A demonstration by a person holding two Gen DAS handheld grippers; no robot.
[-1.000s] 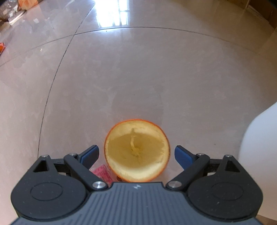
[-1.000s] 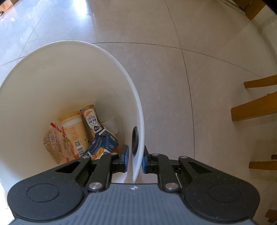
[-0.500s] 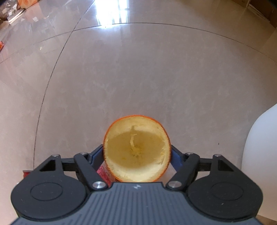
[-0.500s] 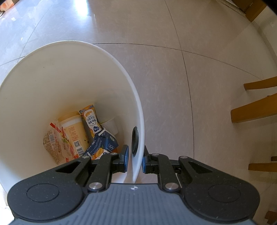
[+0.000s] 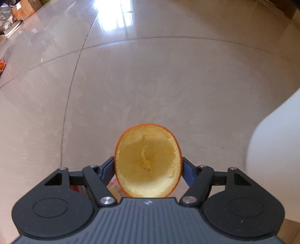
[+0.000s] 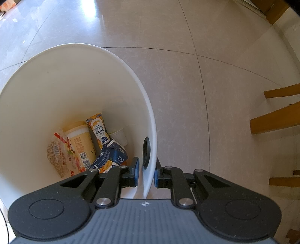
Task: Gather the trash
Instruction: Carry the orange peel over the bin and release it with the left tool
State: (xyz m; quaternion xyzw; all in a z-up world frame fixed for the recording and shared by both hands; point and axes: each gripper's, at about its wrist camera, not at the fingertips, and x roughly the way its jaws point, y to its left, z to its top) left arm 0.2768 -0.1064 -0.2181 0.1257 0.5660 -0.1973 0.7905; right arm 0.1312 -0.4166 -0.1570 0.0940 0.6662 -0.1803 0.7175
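Note:
A hollow orange peel half (image 5: 148, 161), pale yellow inside, sits squeezed between the blue pads of my left gripper (image 5: 148, 167), which is shut on it and holds it above the floor. The white trash bin (image 5: 275, 155) shows at the right edge of the left wrist view. In the right wrist view my right gripper (image 6: 146, 173) is shut on the bin's rim (image 6: 150, 150), one pad inside and one outside. Inside the bin lie a yellow cup (image 6: 80, 142), a snack wrapper (image 6: 58, 159), a yoghurt pouch (image 6: 98, 127) and a dark blue carton (image 6: 110, 155).
Glossy beige floor tiles (image 5: 150, 75) spread ahead. A red wrapper (image 5: 112, 184) lies on the floor under my left gripper. Cardboard boxes (image 5: 22, 9) sit far left, an orange scrap (image 5: 2, 65) at the left edge. Wooden chair legs (image 6: 277, 116) stand right of the bin.
My left gripper closed on the orange peel and lifted it off the floor, squeezing it narrower. My right gripper kept its hold on the bin rim.

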